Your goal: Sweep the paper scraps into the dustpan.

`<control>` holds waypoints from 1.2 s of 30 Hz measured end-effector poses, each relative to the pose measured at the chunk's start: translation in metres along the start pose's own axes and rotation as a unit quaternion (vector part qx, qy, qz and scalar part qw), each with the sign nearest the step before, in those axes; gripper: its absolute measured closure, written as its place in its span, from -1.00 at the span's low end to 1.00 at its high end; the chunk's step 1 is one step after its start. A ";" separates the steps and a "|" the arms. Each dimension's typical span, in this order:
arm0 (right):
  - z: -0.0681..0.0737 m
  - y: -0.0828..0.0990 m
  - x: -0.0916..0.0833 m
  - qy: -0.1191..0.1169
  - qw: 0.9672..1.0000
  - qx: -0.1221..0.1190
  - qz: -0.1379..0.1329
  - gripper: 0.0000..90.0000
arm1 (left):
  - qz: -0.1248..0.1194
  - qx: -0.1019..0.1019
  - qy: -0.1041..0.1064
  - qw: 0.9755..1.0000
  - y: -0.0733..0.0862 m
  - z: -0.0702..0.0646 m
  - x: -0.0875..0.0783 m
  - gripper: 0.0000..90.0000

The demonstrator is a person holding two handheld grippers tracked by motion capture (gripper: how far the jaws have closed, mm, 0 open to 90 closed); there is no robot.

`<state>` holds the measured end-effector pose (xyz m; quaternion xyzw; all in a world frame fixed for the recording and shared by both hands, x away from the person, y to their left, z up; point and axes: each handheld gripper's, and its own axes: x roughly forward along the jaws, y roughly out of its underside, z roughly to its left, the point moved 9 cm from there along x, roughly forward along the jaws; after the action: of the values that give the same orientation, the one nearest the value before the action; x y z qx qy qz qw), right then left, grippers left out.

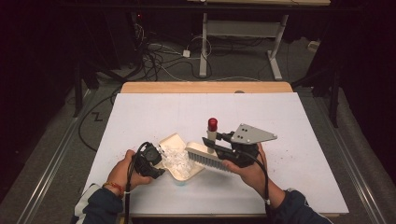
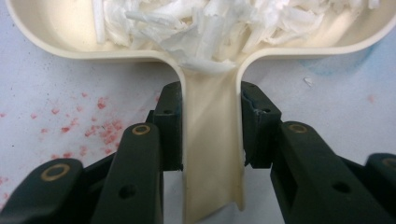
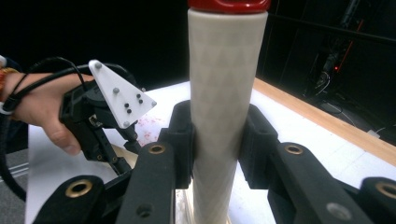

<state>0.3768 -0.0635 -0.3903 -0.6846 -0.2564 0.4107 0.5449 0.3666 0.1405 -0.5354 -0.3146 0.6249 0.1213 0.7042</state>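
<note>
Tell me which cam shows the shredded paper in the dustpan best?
Left gripper view: the white shreds lie close up in the dustpan, strips distinct. The high view shows them as a small pale heap beside the brush.

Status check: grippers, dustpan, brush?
Left gripper shut on dustpan handle. Right gripper shut on brush handle. Paper shreds in pan. Nothing blocking.

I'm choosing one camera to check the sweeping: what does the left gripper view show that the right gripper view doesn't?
Left gripper view: its jaws clamp the cream dustpan handle, white paper shreds heaped in the dustpan, and red specks on the sheet.

Right gripper view: its jaws clamp the brush's upright white handle with its red cap, and the left gripper in the person's hand.

Both: the white table cover.
</note>
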 end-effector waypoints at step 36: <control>-0.020 0.023 0.001 0.043 0.999 0.003 0.028 0.57 | 0.011 0.007 -0.005 1.000 0.001 -0.002 -0.001 0.40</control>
<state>0.3921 -0.0798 -0.4111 -0.7073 -0.2120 0.3966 0.5454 0.3638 0.1402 -0.5353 -0.3023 0.6258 0.1255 0.7080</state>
